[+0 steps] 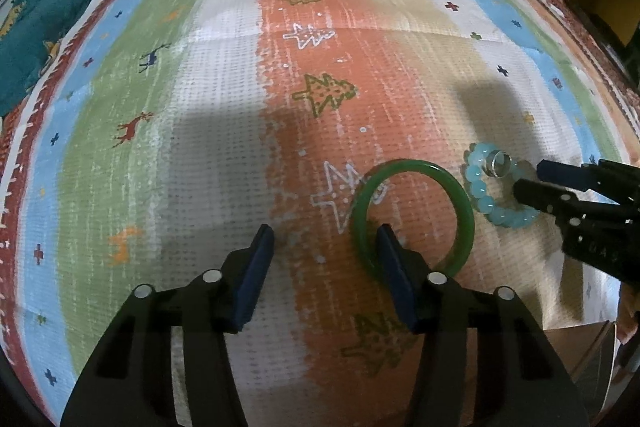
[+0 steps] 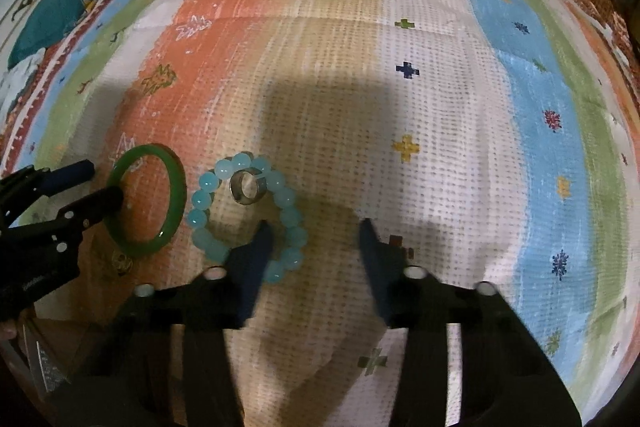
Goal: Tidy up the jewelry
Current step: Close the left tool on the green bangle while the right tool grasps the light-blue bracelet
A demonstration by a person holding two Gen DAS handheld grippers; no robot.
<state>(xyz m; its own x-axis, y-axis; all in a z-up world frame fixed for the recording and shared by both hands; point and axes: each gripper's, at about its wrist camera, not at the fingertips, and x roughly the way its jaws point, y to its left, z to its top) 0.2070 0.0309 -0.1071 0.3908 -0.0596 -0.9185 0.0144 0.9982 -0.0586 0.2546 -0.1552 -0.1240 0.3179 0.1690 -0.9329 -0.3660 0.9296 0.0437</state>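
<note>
1. Cloth (image 1: 224, 155) – striped woven-look cover w/ tree, deer & cross motifs; bands of green, blue, white, orange, tan. Spread flat over whole work surface. All jewelry lies on it.

2. Teal fabric item (image 1: 44, 23) – bunched at far left edge of cloth, well apart from jewelry.

3. Left gripper (image 1: 324, 239) – black frame, blue pads, pointing steeply down at cloth. Jaws apart; one finger tip planted inside the bangle's hole, against its rim; the other finger outside the ring, on bare cloth. The rim section sits between the two fingers, but the outer pad stands clear of it, so no pinch. In the right wrist view it enters from the left (image 2: 94, 183).

4. Right gripper (image 2: 316, 231) – same build, also aimed down. Jaws apart; left finger tip inside the bead bracelet's loop, other finger outside on cloth. Pads not pressing beads. Seen at right edge in left wrist view (image 1: 528, 179).

5. Green bangle (image 1: 412, 215) – smooth solid ring, flat on orange stripe, just beside bead bracelet, not touching as far as can be told.

6. Bead bracelet (image 2: 248, 215) – light blue translucent round beads, loop lying flat on tan stripe.

7. Silver ring (image 2: 247, 187) – wide metal band, tilted on edge, inside bracelet loop at its far side, touching or nearly touching beads.
</note>
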